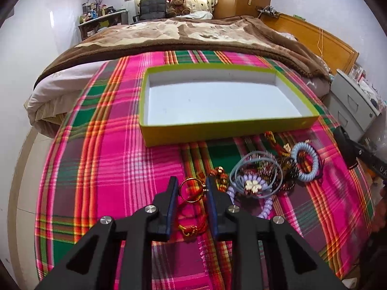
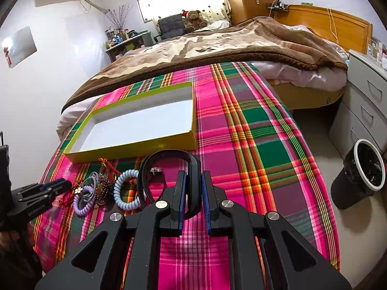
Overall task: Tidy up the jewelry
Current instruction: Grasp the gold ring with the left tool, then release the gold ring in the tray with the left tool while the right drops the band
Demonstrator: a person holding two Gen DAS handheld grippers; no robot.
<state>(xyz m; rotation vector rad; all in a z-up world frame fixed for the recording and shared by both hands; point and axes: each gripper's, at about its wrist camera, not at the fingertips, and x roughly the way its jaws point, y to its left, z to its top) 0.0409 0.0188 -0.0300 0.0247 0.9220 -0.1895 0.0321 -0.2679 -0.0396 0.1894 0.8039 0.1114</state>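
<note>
Plaid woven cloth (image 1: 108, 145) in pink, green and orange covers the near end of the bed and carries all task items.

Left gripper (image 1: 191, 189): matte black frame, blue pad faces. Its jaws stand narrowly apart around a thin gold ring (image 1: 192, 191) tied to a red cord; whether the pads press on the ring cannot be told. No earlier view is available for comparison.

Right gripper (image 2: 193, 188): same construction. Its jaws are pressed together on a smooth black band (image 2: 169, 157), a glossy flattened loop that arches out toward 11 o'clock from the fingertips.

At 2 o'clock from the left gripper lies the jewelry pile (image 1: 266, 169): a pale blue spiral coil tie (image 1: 306, 162), a lilac spiral coil (image 1: 264, 205), thin grey elastic loops, dark bead strands and a cream flower charm (image 1: 252, 186).

At 12 o'clock from the left gripper sits the box (image 1: 227, 130), a shallow rectangular cardboard tray with yellow-green outer walls and matte white interior.

Beyond it, a plush brown blanket (image 1: 193, 36) is folded back across the bed.
</note>
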